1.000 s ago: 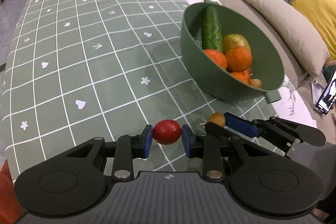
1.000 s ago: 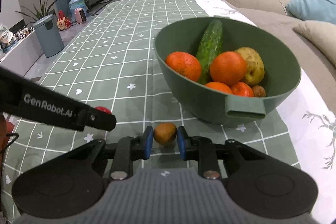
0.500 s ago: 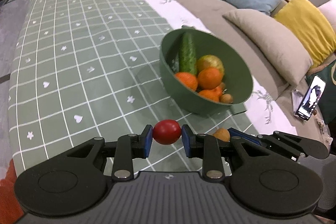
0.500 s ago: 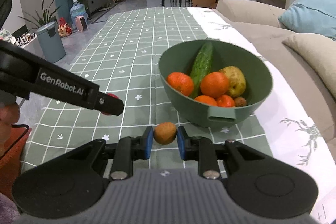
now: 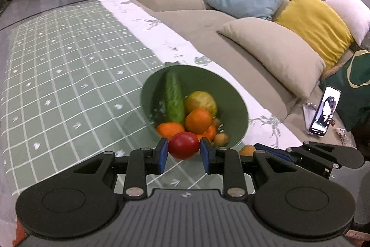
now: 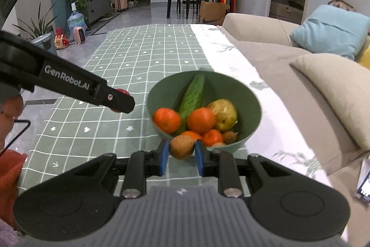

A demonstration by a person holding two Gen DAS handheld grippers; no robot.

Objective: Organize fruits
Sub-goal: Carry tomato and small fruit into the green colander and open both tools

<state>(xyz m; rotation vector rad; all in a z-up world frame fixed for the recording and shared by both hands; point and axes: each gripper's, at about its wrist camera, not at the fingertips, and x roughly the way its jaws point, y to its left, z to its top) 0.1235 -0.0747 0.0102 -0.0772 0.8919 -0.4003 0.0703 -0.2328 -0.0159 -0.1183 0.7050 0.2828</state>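
Observation:
My left gripper (image 5: pixel 183 152) is shut on a red tomato (image 5: pixel 183 145) and holds it above the table, just short of the green bowl (image 5: pixel 233 94). My right gripper (image 6: pixel 181 157) is shut on a small brown kiwi-like fruit (image 6: pixel 182 146), also in the air in front of the bowl (image 6: pixel 247 94). The bowl holds a cucumber (image 6: pixel 193 96), several oranges (image 6: pixel 200 120), a yellow-green pear (image 6: pixel 223 113) and small brown fruits. The left gripper (image 6: pixel 120 101) shows in the right wrist view at the left, the tomato peeking behind its tip. The right gripper shows at the right of the left wrist view (image 5: pixel 248 151).
The bowl stands on a green checked tablecloth (image 5: pixel 69 75) near its white right border. A beige sofa (image 5: pixel 266 54) with blue, yellow and white cushions runs along the right. A phone (image 5: pixel 323 112) leans on the sofa seat.
Both grippers have risen and pulled back with their fruit, so the bowl looks smaller and lower. Both stay shut on their fruit.

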